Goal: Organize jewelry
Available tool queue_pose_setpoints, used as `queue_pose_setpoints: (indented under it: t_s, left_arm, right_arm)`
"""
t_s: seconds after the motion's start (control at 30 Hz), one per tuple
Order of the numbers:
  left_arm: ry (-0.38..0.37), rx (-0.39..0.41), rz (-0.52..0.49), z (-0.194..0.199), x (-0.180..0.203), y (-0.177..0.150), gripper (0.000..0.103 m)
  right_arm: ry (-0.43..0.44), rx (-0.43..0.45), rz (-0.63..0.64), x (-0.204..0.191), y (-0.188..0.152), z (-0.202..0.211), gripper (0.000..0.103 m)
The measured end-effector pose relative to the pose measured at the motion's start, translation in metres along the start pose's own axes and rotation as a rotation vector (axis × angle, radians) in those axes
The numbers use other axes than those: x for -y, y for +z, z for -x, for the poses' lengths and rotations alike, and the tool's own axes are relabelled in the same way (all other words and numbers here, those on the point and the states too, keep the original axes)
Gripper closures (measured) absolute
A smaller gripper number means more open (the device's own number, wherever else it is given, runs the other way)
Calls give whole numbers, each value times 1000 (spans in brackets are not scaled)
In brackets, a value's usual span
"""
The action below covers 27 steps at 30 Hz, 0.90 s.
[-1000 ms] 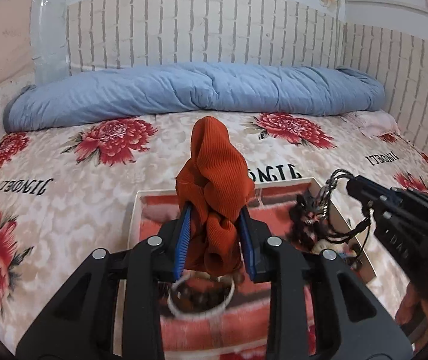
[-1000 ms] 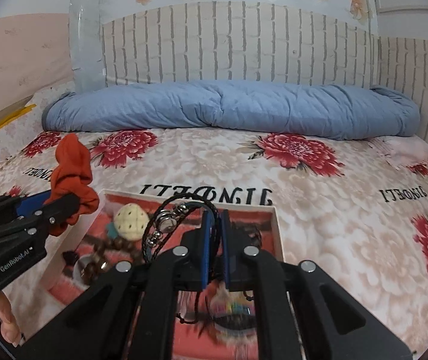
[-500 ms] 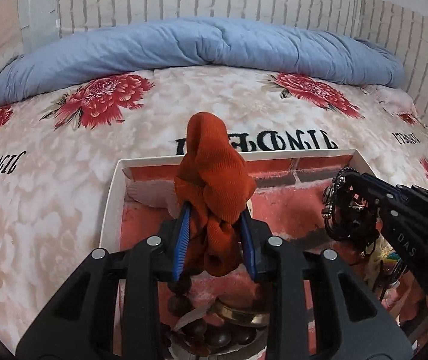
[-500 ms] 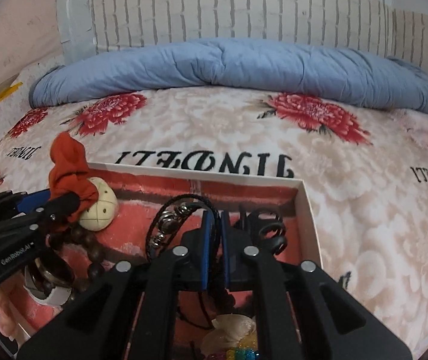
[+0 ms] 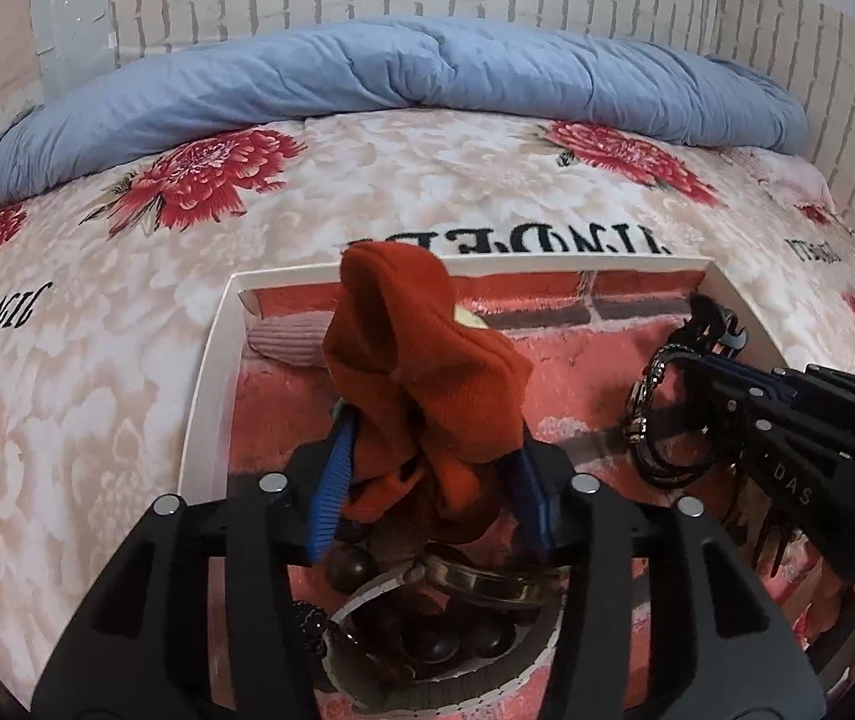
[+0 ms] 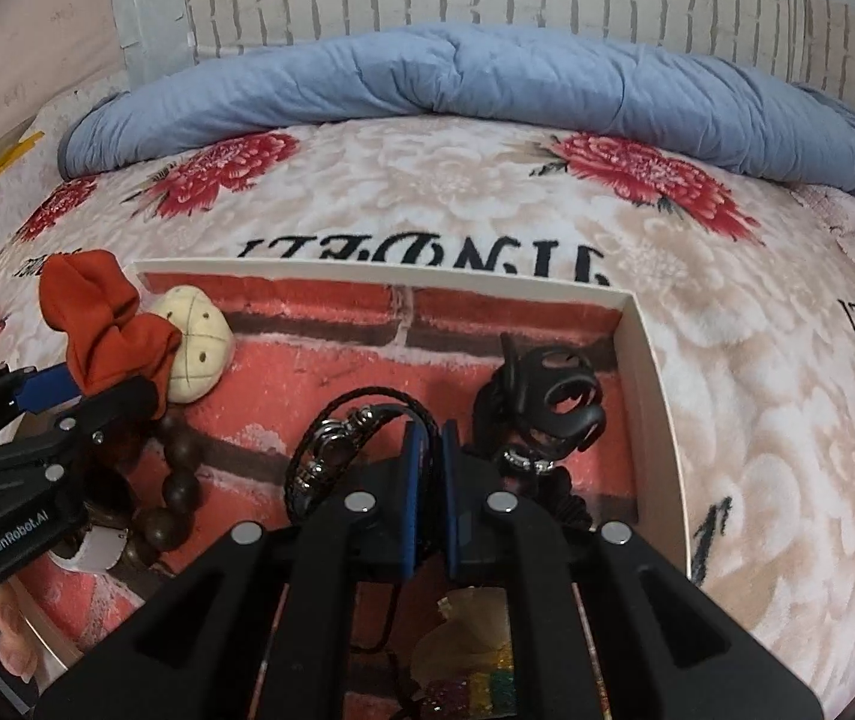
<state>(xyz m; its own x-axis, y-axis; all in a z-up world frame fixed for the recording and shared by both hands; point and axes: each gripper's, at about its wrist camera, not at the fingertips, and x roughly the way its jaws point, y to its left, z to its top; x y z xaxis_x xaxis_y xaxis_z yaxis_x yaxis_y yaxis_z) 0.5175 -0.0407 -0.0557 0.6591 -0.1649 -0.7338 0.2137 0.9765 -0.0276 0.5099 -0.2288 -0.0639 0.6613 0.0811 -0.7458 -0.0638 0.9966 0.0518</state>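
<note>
While both hand-held grippers are held low over the white tray on the bed, two pieces are being brought in together, apparently so that both can be set down in one pass.

An orange scrunchie is seen between the blue pads of the left hand-held gripper. Its jaws have just been opening, and the pads now stand apart from the cloth on at least one side, so the scrunchie is judged to be loosened rather than pinched. It is placed over the near left part of the tray, just above a string of dark wooden beads and a metal bangle, probably so that it lands among the pieces already gathered there.

A black braided bracelet with silver links is clamped in the right hand-held gripper, whose jaws are drawn tightly together on the cord. The loop hangs to the left of the pads, toward the tray's right side, beside a black claw clip lying by the right wall. A thin cord needs such a tight pinch, or it would slip free.

A cream bead-like ball lies near the tray's far left corner. Release of the bracelet is judged still to be done.
</note>
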Motion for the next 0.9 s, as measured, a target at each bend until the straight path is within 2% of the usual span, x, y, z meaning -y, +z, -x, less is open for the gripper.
queue_pose_setpoints:
  t_s: [0.07,0.23,0.27,0.3,0.33,0.37,0.47,0.57,0.73,0.8,0.9]
  left_arm:
    - [7,4,-7,1,1,-1,53]
    - [16,13,-8,5,0,-1,39]
    - [16,17,-7,7,0,0,36]
    - [16,23,-4,9,-1,0,30]
    - [17,30,-3,12,-2,1,27]
    - [20,35,-1,15,-2,1,26]
    - [9,45,11,25,-5,2,20]
    - [9,56,21,37,-5,1,13]
    - [67,93,-3,70,-1,-4,5]
    - [74,114,4,86,-2,-11,5]
    - [96,149,35,113,-5,-24,5]
  right_arm:
    - [0,-9,0,0,0,-1,94]
    - [42,1,-22,5,0,1,92]
    - [47,2,-36,7,0,1,88]
    - [52,6,-51,9,0,3,75]
    - [61,15,-61,11,-1,5,67]
    - [64,26,-67,12,-1,9,54]
    - [70,54,-68,13,-1,19,48]
    - [35,82,-73,16,-1,30,34]
    - [-13,117,-74,18,-6,58,24]
    - [-20,140,-68,15,-13,74,17]
    - [-12,170,-61,9,-29,101,14]
